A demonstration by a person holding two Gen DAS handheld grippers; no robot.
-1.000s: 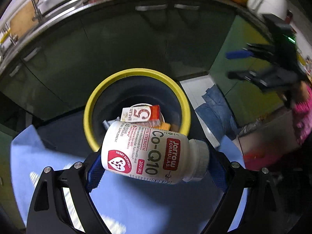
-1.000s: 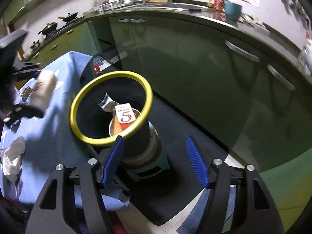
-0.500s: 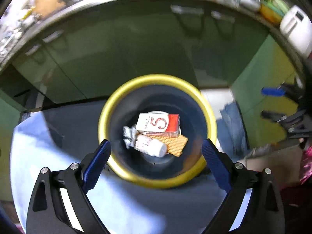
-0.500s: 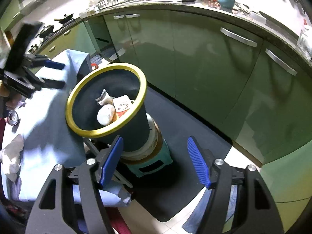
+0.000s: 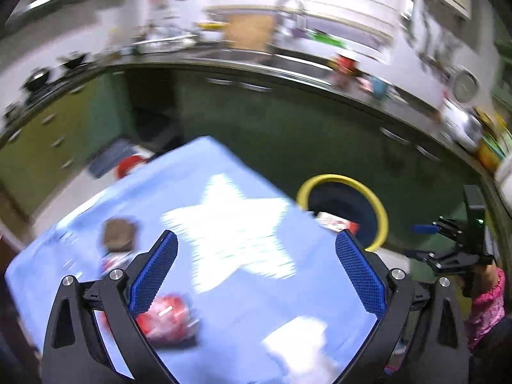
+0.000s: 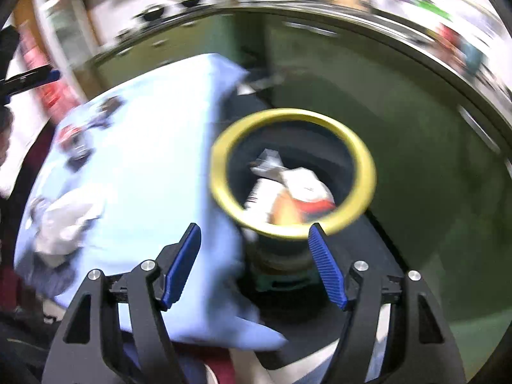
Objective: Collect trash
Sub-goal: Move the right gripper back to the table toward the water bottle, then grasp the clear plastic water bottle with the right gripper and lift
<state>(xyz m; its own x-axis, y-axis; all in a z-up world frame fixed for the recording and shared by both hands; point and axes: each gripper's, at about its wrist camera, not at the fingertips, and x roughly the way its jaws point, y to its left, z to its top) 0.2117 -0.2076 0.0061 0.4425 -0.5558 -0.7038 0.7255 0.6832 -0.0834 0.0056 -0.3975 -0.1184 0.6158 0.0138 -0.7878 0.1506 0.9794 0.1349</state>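
The dark trash bin with a yellow rim point(image 5: 379, 204) point(image 6: 364, 163) stands beside the table with the blue cloth point(image 5: 243, 288) point(image 6: 150, 147). It holds a white bottle and cartons point(image 6: 300, 185). My left gripper point(image 5: 256, 252) is open and empty above the cloth. A red wrapper point(image 5: 166, 316) lies by its left finger, a brown item point(image 5: 118, 232) farther off, white crumpled paper point(image 5: 300, 339) near the front. My right gripper point(image 6: 254, 249) is open and empty, close to the bin's rim. White crumpled paper point(image 6: 64, 220) lies on the cloth to its left.
Green kitchen cabinets point(image 5: 288, 121) under a cluttered counter with a sink curve behind the table and bin. The bin sits on a teal stool point(image 6: 281, 281) over a dark floor mat. Small dark and red items point(image 6: 76, 140) lie at the cloth's far side. Both views are blurred.
My left gripper let the white Co-Q10 bottle fall into the bin, then swung left over the table. My right gripper turned left, toward the table and bin.
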